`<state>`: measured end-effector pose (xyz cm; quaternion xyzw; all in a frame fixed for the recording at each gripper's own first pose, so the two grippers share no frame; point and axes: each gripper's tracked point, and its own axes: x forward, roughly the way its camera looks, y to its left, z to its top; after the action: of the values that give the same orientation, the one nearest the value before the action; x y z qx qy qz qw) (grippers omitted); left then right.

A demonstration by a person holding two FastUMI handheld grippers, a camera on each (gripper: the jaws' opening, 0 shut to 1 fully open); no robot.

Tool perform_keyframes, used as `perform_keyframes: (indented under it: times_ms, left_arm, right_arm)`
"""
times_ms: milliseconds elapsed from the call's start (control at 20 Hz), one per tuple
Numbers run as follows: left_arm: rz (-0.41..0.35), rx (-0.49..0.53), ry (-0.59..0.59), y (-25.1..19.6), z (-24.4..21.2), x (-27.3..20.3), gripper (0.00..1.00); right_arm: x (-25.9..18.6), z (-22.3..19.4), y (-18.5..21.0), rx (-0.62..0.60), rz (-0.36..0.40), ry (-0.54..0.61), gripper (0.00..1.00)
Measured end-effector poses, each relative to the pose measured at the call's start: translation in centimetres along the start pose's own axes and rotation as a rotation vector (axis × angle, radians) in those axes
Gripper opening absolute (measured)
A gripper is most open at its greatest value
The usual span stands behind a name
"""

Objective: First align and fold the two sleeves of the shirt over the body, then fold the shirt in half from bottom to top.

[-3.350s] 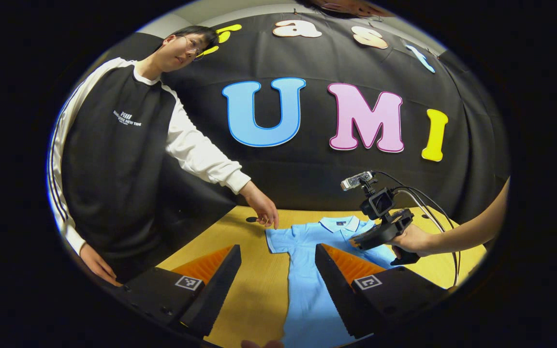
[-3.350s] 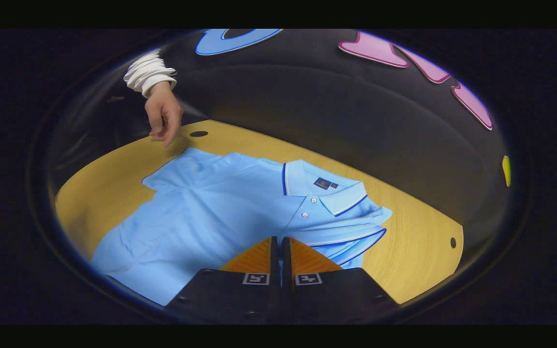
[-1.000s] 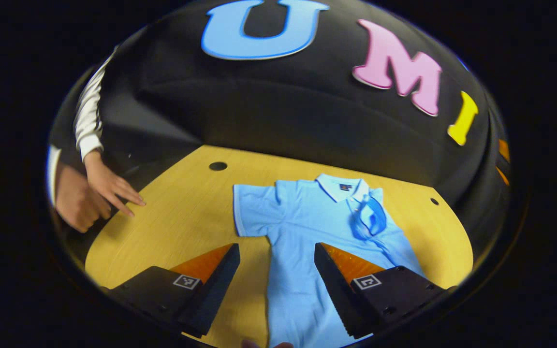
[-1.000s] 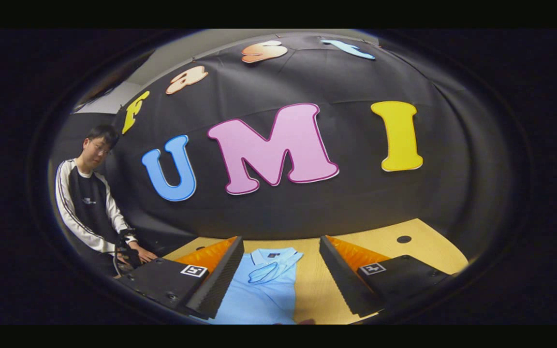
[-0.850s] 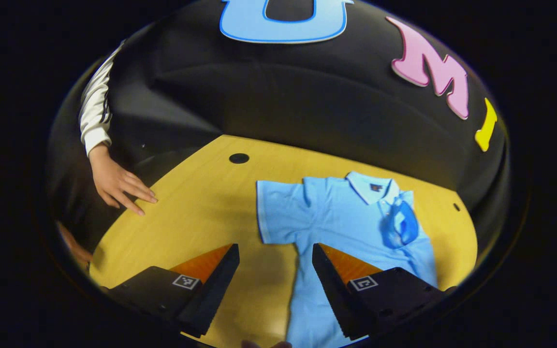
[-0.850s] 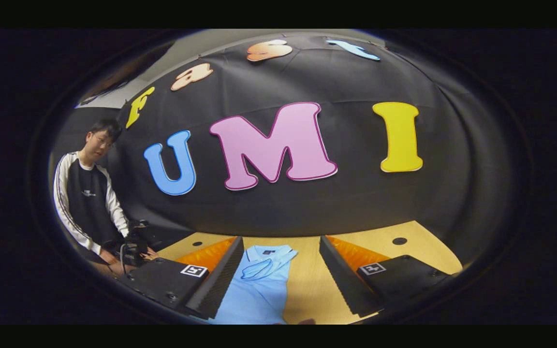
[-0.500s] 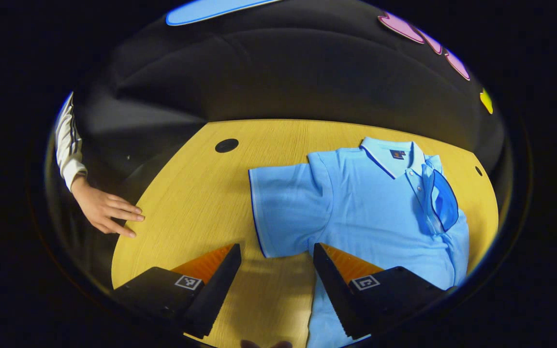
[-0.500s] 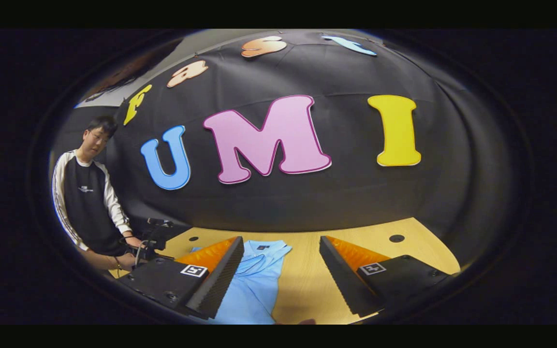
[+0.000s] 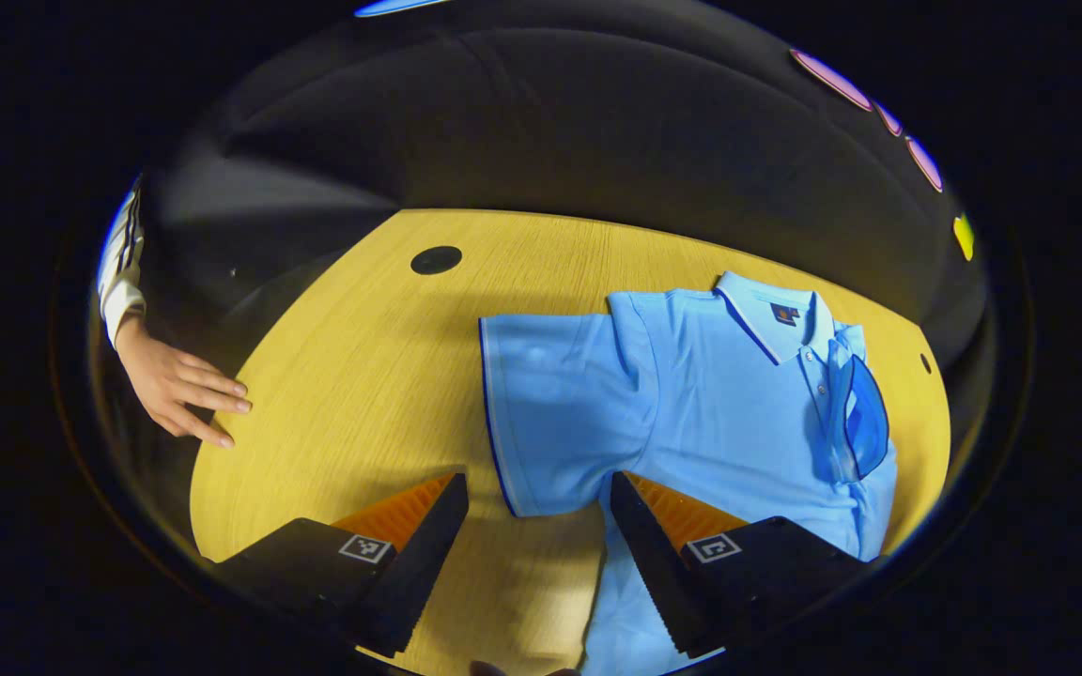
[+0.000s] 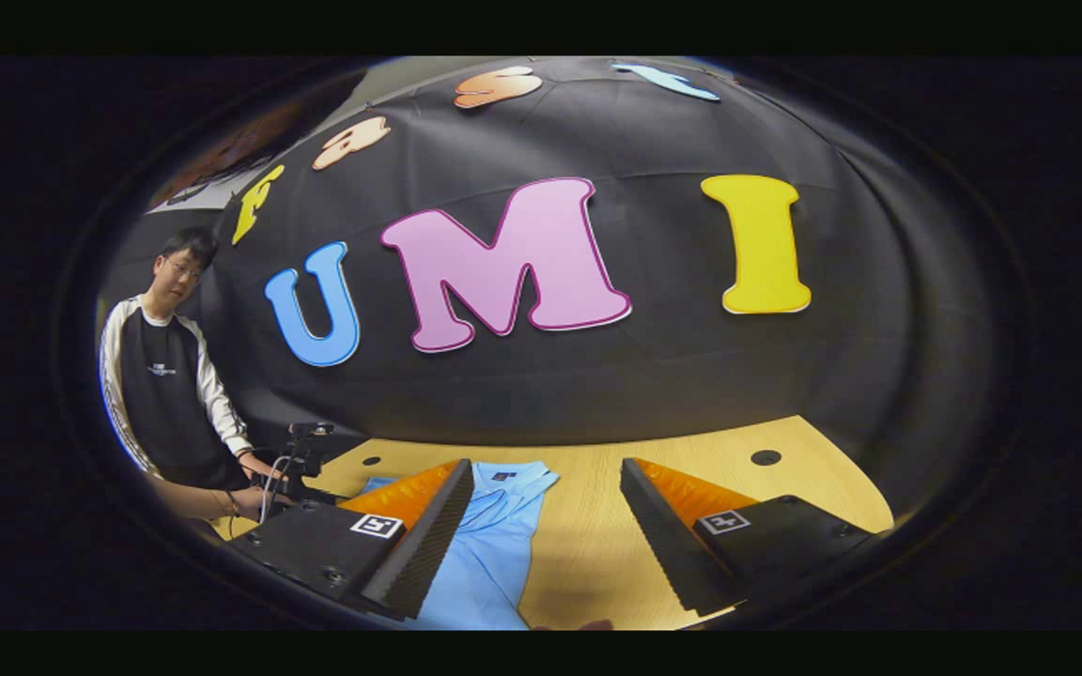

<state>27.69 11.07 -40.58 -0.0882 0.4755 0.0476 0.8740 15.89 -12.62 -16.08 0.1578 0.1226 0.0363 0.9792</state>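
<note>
Over sleeve (image 9: 550, 413): left gripper (image 9: 538, 488) open, empty.

One shirt (image 9: 691, 404), one table (image 9: 363, 347), two tongs (image 9: 536, 512) (image 10: 546, 526), one bystander hand (image 9: 175, 385).

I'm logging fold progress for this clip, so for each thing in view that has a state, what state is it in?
shirt: flat on the table, front up, not folded in half
outstretched sleeve: spread flat, not folded
other sleeve: folded over the body
collar: lying flat
left gripper: open, at the outstretched sleeve's lower edge
right gripper: open, holding nothing
bystander's hand: resting at the table edge
</note>
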Motion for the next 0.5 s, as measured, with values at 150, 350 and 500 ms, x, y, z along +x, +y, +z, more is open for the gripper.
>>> perform_keyframes:
  times_ms: [150,350,500]
  left_arm:
    - [-0.032,-0.054,0.018,0.1,-0.2,-0.2,0.99]
    - [-0.068,-0.071,0.022,0.3,0.2,-0.1,0.96]
    - [-0.035,-0.074,0.020,1.1,0.2,0.4,0.83]
  right_arm:
    - [0.1,-0.3,0.2,-0.001,0.004,0.011,0.97]
    - [0.1,-0.5,0.9,0.000,0.016,0.016,0.98]
    - [0.1,-0.4,1.2,-0.004,0.021,0.020,0.98]
